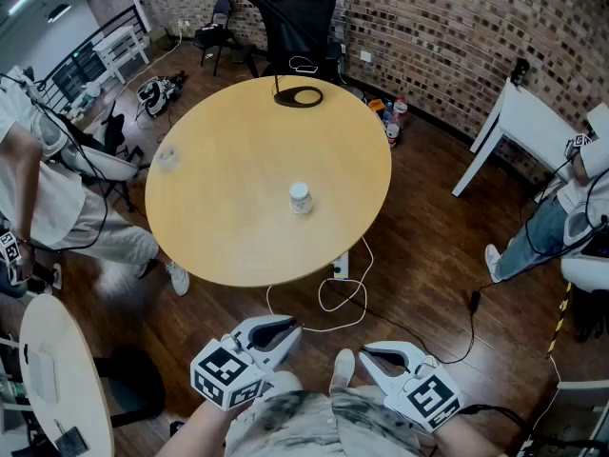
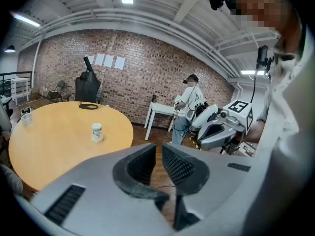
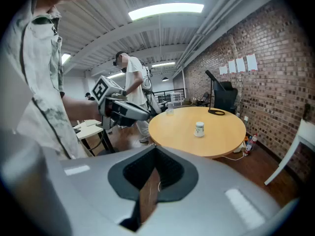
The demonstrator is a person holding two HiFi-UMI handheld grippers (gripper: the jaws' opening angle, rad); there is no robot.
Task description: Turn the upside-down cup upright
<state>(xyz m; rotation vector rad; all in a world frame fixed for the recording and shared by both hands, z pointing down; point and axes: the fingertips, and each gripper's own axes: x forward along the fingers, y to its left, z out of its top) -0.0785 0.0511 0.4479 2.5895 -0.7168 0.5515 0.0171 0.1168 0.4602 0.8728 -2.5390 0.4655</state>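
A small white cup (image 1: pixel 301 198) with a printed band stands near the middle of the round wooden table (image 1: pixel 238 246); it also shows in the left gripper view as the cup (image 2: pixel 97 132) and in the right gripper view as the cup (image 3: pixel 199 129). Both grippers hang close to my body, well short of the table's near edge. My left gripper (image 1: pixel 276 329) is shut with nothing between its jaws (image 2: pixel 158 163). The right gripper (image 1: pixel 385 353) is likewise shut and empty (image 3: pixel 156 168).
A clear tumbler (image 1: pixel 167 156) sits at the table's left rim, a black ring-shaped lamp base (image 1: pixel 298 96) at its far side. A black office chair (image 1: pixel 300 17) stands behind. Cables (image 1: pixel 343 298) trail on the floor. People sit left (image 1: pixel 38 198) and right (image 1: pixel 580 208).
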